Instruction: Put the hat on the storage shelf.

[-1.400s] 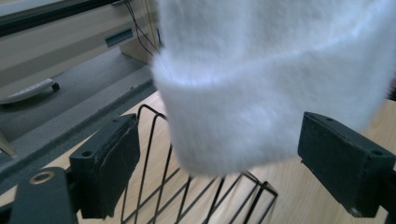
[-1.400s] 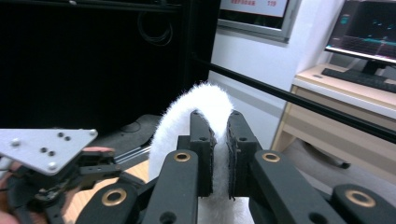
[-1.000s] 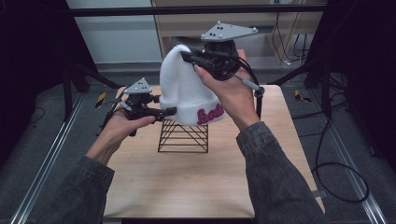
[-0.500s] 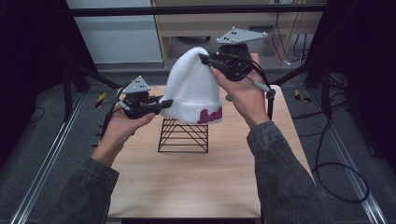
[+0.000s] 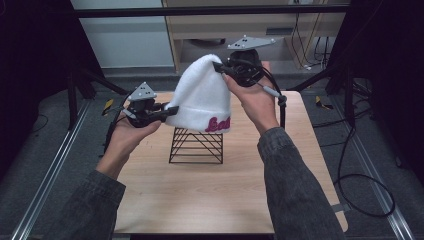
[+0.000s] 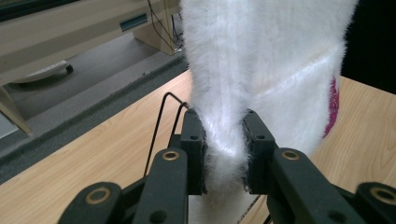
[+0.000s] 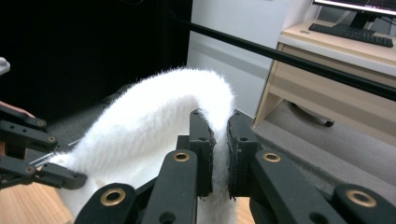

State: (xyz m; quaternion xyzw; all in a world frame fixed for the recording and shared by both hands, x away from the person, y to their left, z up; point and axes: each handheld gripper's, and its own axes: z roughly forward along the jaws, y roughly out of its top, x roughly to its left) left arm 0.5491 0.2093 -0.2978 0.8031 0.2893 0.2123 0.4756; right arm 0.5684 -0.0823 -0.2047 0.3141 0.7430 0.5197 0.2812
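A white fuzzy beanie (image 5: 202,95) with pink lettering on its cuff hangs in the air above a black wire stand (image 5: 196,145) on the wooden table (image 5: 210,195). My left gripper (image 5: 169,111) is shut on the cuff's left edge, and the left gripper view has the white fabric (image 6: 261,70) pinched between the jaws. My right gripper (image 5: 218,67) is shut on the hat's crown at the upper right. In the right gripper view the crown (image 7: 163,116) folds into the closed jaws, and the left gripper (image 7: 60,175) appears at the lower left.
The wire stand (image 6: 163,121) rises just beyond the left jaws. A wooden desk (image 5: 225,30) with cables stands behind the table, and a black frame bar (image 5: 210,11) crosses overhead. Metal rails (image 5: 45,185) run along the floor on both sides.
Both grippers have lifted the beanie higher and a little to the right, so its cuff now hangs above the stand's top. Both jaws stayed shut on it.
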